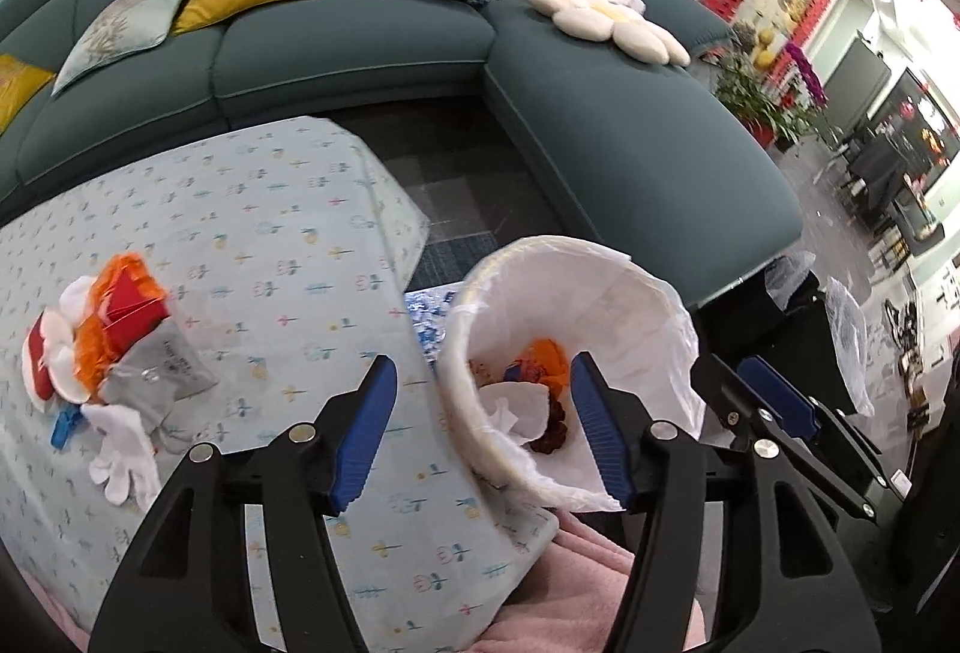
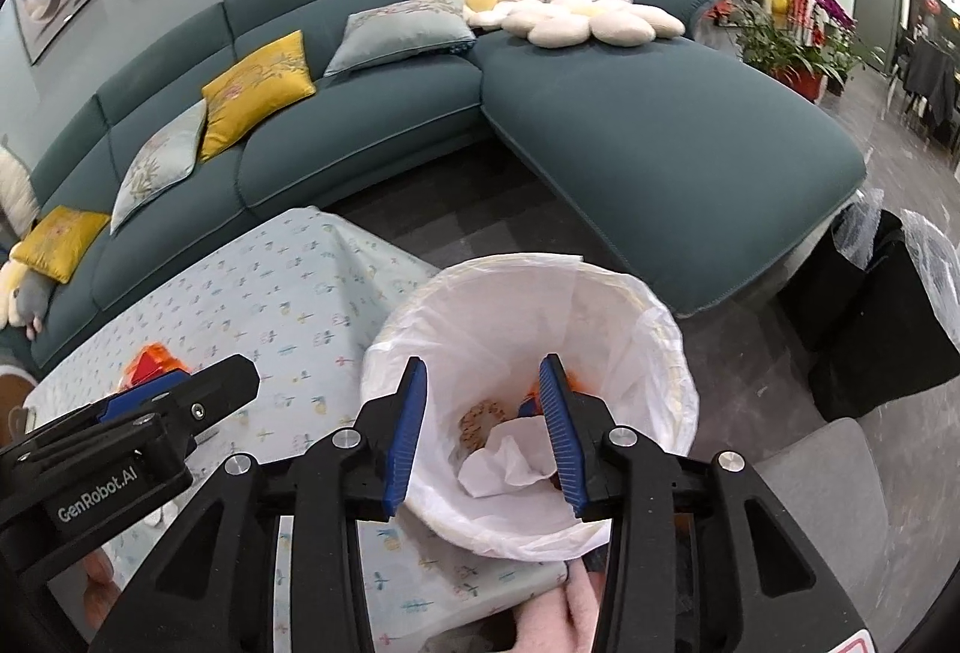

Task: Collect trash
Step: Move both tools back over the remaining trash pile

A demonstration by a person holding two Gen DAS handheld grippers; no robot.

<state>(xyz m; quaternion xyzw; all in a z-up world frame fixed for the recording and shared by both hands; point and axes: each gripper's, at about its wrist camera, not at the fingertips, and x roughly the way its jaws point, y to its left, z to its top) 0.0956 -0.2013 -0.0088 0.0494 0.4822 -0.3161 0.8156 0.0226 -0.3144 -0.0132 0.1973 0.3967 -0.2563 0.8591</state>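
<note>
A round bin with a white liner (image 1: 636,305) (image 2: 624,305) stands beside the table's right edge. It holds a crumpled white tissue (image 2: 510,464) (image 1: 516,407), orange scraps (image 1: 543,353) and brown bits. A pile of trash (image 1: 114,347) lies on the table at the left: orange and red wrappers, a grey pouch, white pads, a white glove (image 1: 123,458). My left gripper (image 1: 483,431) is open and empty over the table edge and bin rim. My right gripper (image 2: 483,428) is open and empty above the bin mouth.
The table wears a light blue patterned cloth (image 1: 288,245). A teal sectional sofa (image 2: 630,125) with cushions runs behind. Black boxes (image 2: 876,317) stand on the floor at right. A pink cloth (image 1: 576,581) lies below the grippers.
</note>
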